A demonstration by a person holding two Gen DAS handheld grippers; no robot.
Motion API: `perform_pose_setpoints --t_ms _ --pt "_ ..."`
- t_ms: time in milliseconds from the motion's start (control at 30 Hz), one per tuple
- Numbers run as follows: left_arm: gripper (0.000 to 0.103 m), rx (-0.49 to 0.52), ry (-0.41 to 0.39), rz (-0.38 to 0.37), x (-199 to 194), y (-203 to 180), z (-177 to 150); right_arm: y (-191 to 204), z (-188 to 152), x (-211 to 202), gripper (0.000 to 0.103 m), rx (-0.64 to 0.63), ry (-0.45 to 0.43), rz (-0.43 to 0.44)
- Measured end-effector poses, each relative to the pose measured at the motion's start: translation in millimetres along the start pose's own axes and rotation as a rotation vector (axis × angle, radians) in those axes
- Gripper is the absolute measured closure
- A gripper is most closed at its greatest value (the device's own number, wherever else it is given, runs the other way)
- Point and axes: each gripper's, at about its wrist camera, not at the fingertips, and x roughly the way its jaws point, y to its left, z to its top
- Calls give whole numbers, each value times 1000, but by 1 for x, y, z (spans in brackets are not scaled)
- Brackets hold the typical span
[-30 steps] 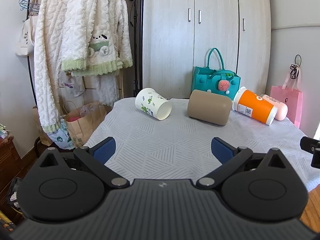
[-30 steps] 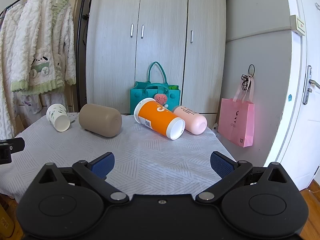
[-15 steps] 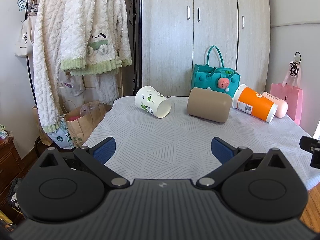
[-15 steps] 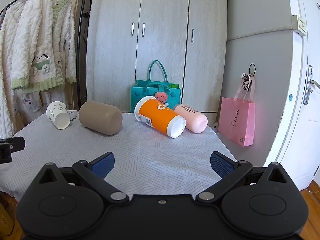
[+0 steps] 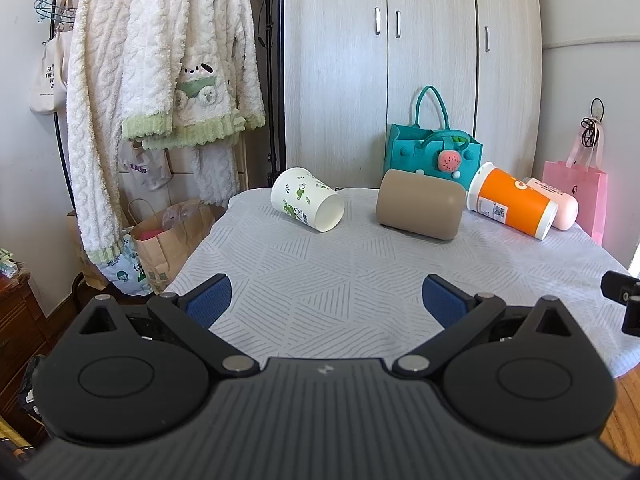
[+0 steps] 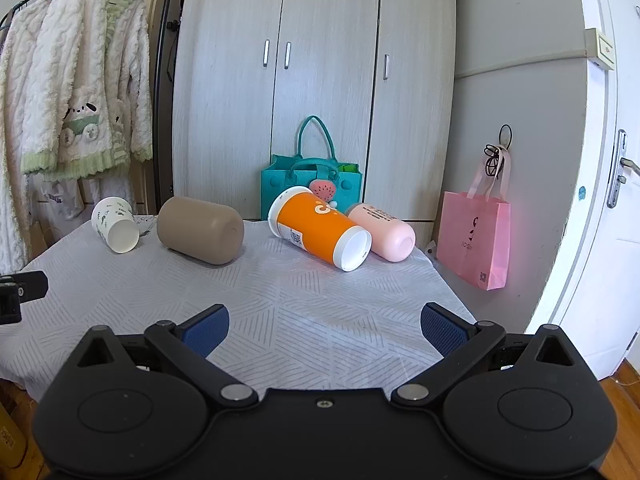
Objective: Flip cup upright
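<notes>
Four cups lie on their sides along the far edge of the worktop (image 5: 320, 288), mid-frame: paper cup (image 5: 306, 205), tan cup (image 5: 418, 210), orange cup (image 6: 320, 227), pink cup (image 6: 382, 232). Left claw (image 5: 326, 300) and right claw (image 6: 324, 326) both gape wide, empty, well short of them. Best approach: straddle one cup's wall mid-body, then rotate.
</notes>
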Motion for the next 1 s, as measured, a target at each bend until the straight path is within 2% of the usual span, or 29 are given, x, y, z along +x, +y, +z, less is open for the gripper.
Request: perform_pose_setpoints --t_ms 1000 --pt "0 1 13 6 0 4 -2 -5 0 1 0 -3 3 -5"
